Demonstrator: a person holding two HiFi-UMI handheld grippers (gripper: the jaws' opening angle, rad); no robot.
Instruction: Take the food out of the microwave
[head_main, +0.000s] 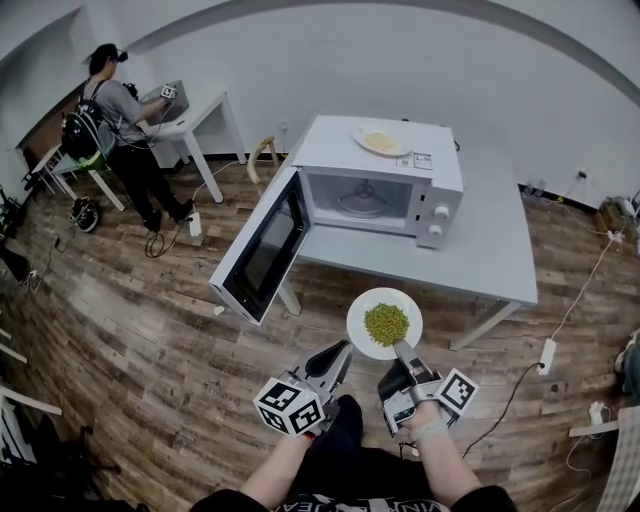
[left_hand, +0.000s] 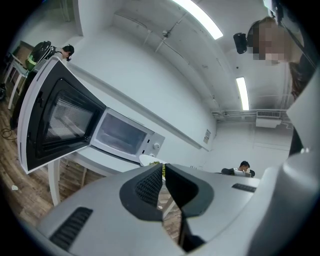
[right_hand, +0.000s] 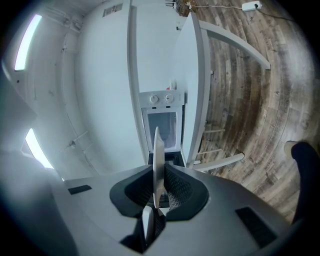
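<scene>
- Because the plate (head_main: 360, 318) looks like thin glazed crockery, I judge it stiff, smooth and breakable, with a rim that could slide between pads if the grip slackens.
- The peas (head_main: 386, 323) heaped in its middle are loose and light; any tilt would probably send them rolling off, so the plate wants to be kept flat.
- The rim is the only sensible place to take hold, and a grip on one side alone leaves the plate's far side unsupported, so I expect it to sag or twist there.
- The right claw (head_main: 402, 352) is clamped on the near rim; its own view shows the plate edge-on between the two pads.
- The left claw (head_main: 340, 352) has its jaws together with nothing between them, just beside the plate but apart from it.
- The plate is outside the microwave (head_main: 375, 170), in front of its cavity and past the front edge of the bench (head_main: 490, 250), held over the floor.
- The microwave's door (head_main: 262, 250) stands wide open to the left of the plate, and a second dish (head_main: 381, 142) sits on top of the microwave.
</scene>
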